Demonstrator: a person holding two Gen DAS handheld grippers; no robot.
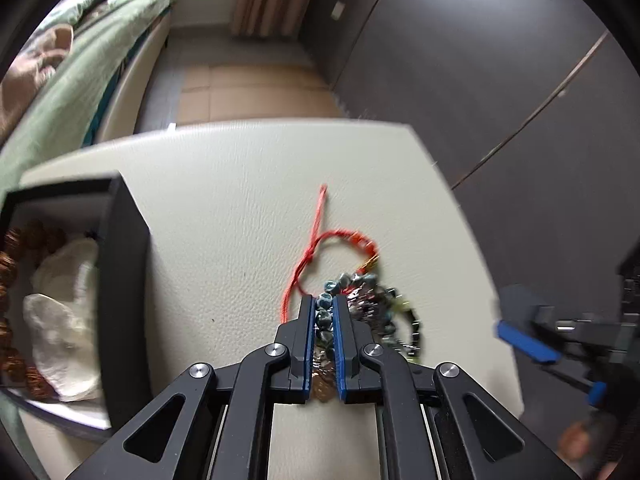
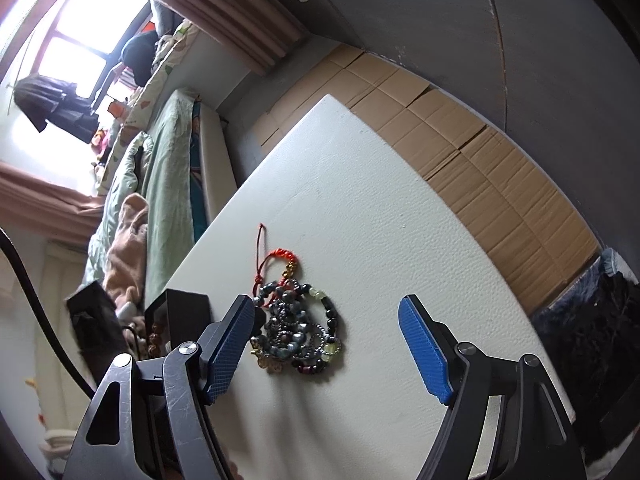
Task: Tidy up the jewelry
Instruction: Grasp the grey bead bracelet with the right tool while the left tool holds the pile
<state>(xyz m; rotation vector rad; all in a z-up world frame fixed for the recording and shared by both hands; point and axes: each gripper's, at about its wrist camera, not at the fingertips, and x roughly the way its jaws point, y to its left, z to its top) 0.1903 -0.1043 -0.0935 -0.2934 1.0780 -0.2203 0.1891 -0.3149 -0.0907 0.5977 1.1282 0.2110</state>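
The left hand-held gripper [image 1: 323, 308], black with blue pads, fills the bottom of the left wrist view, its jaws drawn in tight on a strand of grey-blue stone beads [image 1: 324, 318] at the left edge of a tangled heap of beaded bracelets and chains [image 2: 296, 328]. The heap lies near the middle of the cream, leather-textured counter [image 1: 224, 208]. A thin red cord bracelet with orange beads [image 1: 320, 248] loops out of the heap's far side, its loose tail stretching away across the counter.

To the left of the heap stands an open black square jewelry box [image 1: 124, 280], well apart from it. Inside the box are crumpled white paper [image 1: 68, 312] and a string of brown wooden beads [image 1: 16, 272] along its left wall.

The right hand-held gripper [image 2: 326, 320] hovers above the counter's near part with its jaws spread wide and nothing between the pads; the heap sits just beyond its left finger.

Behind the counter are flattened cardboard sheets on the floor [image 2: 460, 140], a bed with a pale green cover [image 2: 168, 168] and pinkish-brown curtains [image 2: 224, 12].
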